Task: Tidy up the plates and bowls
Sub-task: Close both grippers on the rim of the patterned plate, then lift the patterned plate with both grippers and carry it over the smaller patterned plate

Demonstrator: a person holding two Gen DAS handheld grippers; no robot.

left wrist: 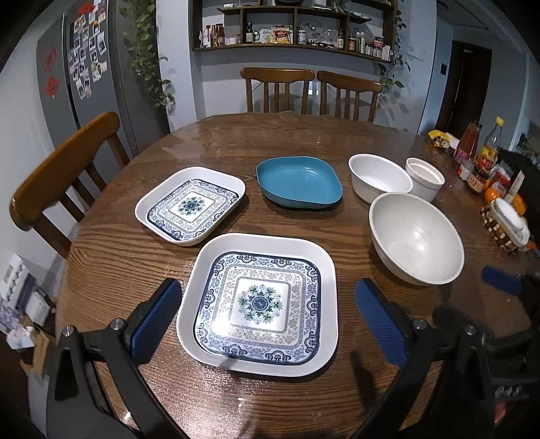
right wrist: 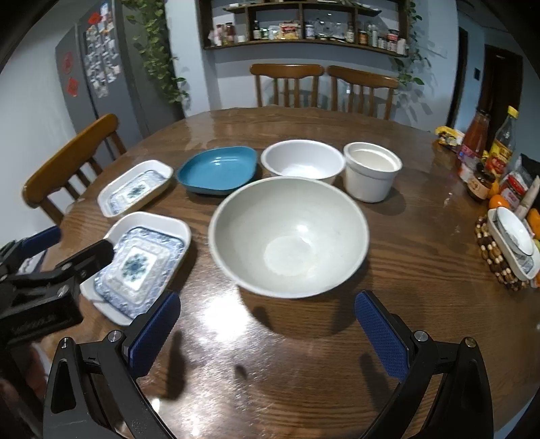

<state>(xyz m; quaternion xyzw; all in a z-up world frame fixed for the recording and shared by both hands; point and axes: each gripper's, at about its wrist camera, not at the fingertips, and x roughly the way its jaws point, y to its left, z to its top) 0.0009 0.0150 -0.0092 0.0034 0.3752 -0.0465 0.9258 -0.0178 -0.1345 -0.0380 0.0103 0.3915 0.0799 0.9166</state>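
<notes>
Left wrist view shows the left gripper (left wrist: 268,324) low in the frame with its blue-padded fingers (left wrist: 157,320) spread wide on either side of the near patterned plate (left wrist: 260,304), a square white dish with a blue floral centre; the pads stand just beside its left and right rims and hold nothing. Above and to the left of it lies a second patterned plate (left wrist: 190,204), apart from the first. At centre sits the teal dish (left wrist: 298,182), and to its right a cluster of three white pieces: a small white bowl (left wrist: 379,177), a straight-walled white cup (left wrist: 424,179) just beside it, and, lower down, the large pale bowl (left wrist: 416,238), close to the small bowl. All rest on the brown wooden bench (left wrist: 303,135). A blue pad of the right gripper (left wrist: 501,280) shows at the right edge. In the right wrist view, the right gripper (right wrist: 268,332) sits at the bottom of the frame, its fingers (right wrist: 381,334) wide apart and empty, with the large pale bowl directly above the gap, apart from both pads. The left gripper shows at the left edge, over the near patterned plate. Bottles and jars (right wrist: 486,158) crowd the right edge of the bench, three wooden chairs (right wrist: 287,84) stand around it, a grey fridge (right wrist: 98,67) fills the upper left, and a wall shelf (right wrist: 303,27) runs across the top.
</notes>
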